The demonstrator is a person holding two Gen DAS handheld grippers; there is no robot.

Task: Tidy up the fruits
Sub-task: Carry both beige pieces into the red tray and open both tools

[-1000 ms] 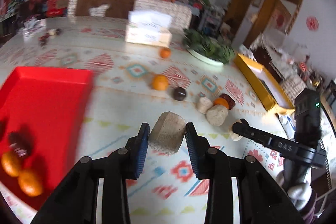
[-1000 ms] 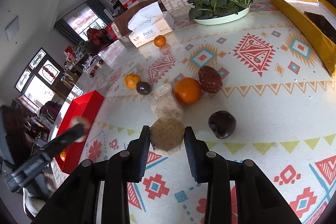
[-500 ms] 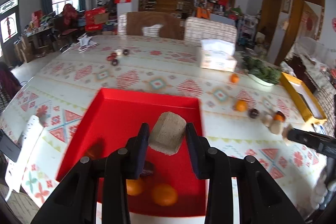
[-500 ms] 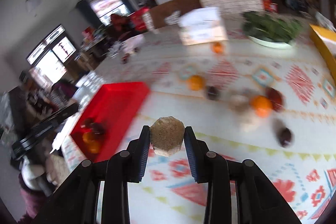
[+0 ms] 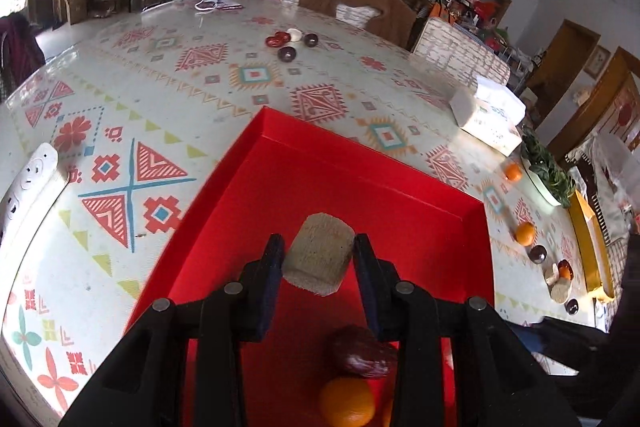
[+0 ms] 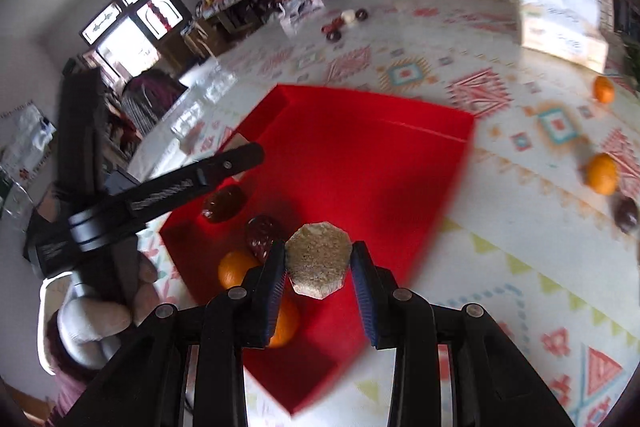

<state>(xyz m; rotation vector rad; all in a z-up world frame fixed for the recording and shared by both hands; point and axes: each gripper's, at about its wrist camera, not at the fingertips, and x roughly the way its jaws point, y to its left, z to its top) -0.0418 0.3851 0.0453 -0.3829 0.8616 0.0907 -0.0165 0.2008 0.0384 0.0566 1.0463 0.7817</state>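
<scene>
Between the fingers of the left gripper (image 5: pixel 319 259) sits a tan cork-like block (image 5: pixel 319 259), pinched at its sides and hanging over the open middle of the red tray (image 5: pixel 360 163). The right gripper (image 6: pixel 319 263) pinches a second, many-sided tan block (image 6: pixel 319 259), also over the tray but nearer its closer rim. Below and behind the left fingers lie a dark red fruit (image 5: pixel 362 351) and an orange (image 5: pixel 346 401).

To set these down well, I judge each block should go lower toward bare red floor ahead of the fingers before the fingers part, so it does not drop onto the fruit already there or roll. The two grippers are near one another, so releasing one at a time would avoid a knock.

More fruit waits far to the right on the tabletop (image 5: pixel 120 99), including an orange (image 5: pixel 525 233) and a dark plum-like one (image 5: pixel 538 254). The right view is smeared by motion, the tray's near corner is cut off behind the left fingers, and how high either block hangs above the tray floor cannot be told
</scene>
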